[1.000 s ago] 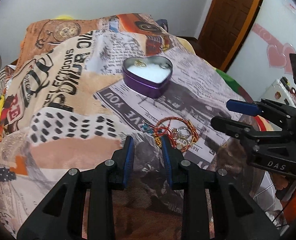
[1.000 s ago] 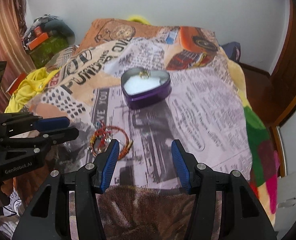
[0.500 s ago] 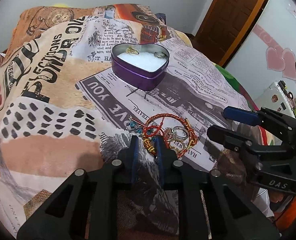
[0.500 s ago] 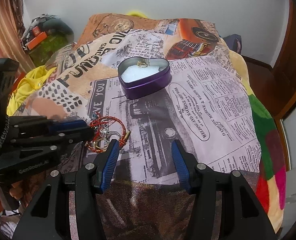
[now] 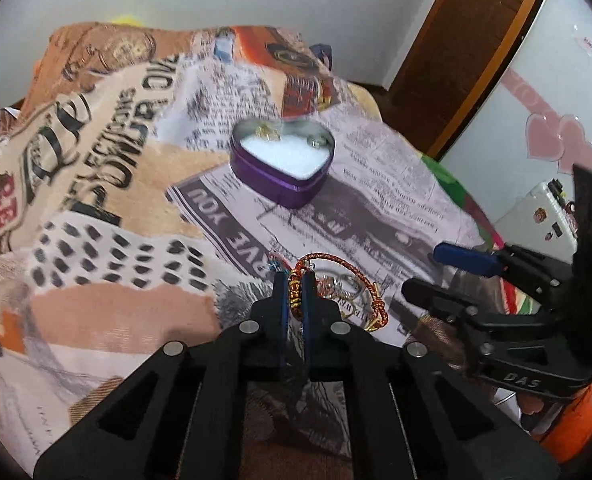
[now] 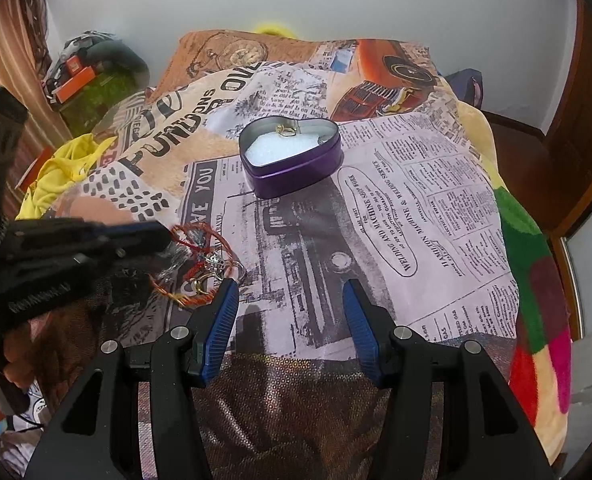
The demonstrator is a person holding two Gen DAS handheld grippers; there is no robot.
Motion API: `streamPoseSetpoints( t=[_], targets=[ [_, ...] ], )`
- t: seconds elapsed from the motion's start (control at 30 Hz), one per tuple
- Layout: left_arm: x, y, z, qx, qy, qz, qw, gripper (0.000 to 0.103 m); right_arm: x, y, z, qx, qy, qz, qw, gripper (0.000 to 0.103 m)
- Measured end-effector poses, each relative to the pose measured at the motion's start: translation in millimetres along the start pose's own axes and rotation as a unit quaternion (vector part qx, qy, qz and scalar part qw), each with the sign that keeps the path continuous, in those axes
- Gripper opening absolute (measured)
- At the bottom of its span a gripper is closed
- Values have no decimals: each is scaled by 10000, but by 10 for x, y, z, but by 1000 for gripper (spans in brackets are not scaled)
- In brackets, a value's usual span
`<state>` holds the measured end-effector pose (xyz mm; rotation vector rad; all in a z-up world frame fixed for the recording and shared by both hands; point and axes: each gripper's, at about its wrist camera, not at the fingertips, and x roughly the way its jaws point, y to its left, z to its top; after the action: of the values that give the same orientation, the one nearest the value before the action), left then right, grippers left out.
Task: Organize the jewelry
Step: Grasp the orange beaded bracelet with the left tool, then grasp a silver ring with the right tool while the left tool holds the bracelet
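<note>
L jaws now clamped on the bracelet, pile starting to come off the bedspread

Bedspread (image 6: 436,216) first: heart tin (image 6: 291,160) sits mid-bed w/ a gold ring (image 6: 285,131) in it. My R gripper (image 6: 291,300) idles, jaws wide apart. L gripper (image 5: 294,296) has gone from apart to pinching the red-gold bracelet (image 5: 296,294) since 1 s ago; rest of the jewelry pile (image 5: 348,292) lies near. Next, I reckon: carry to tin.

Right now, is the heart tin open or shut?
Open. The tin has no lid on; its white lining and a gold ring inside show from above. A second ring shows in the left view.
</note>
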<state>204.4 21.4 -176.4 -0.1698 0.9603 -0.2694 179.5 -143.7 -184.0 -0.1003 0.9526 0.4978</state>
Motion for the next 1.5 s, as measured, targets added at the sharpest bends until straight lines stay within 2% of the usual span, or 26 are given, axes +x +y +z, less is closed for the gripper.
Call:
streamPoseSetpoints(
  t=[0.13, 0.3, 0.4, 0.73, 0.83, 1.0, 1.5],
  targets=[
    [-210, 63, 32, -9, -271, 117, 9996, 4, 17, 52, 6, -32, 21, 36, 10000, 50],
    [-352, 172, 18, -13, -433, 279, 9987, 4, 80, 134, 31, -91, 78, 83, 9999, 50],
    [-391, 239, -21, 0, -471, 428, 9980, 4, 130, 180, 54, -112, 119, 121, 9998, 50],
    [-345, 425, -139, -92, -404, 602, 9973, 4, 342, 280, 114, -64, 283, 223, 9993, 50],
    [-327, 457, -159, -113, -381, 606, 9974, 4, 368, 301, 132, -9, 260, 187, 9995, 46],
    [-296, 476, -193, -92, -349, 659, 9972, 4, 398, 306, 122, -37, 320, 70, 9995, 27],
    [-461, 243, -75, 242, -621, 650, 9957, 4, 207, 212, 112, 116, 135, 30, 9998, 27]
  ],
)
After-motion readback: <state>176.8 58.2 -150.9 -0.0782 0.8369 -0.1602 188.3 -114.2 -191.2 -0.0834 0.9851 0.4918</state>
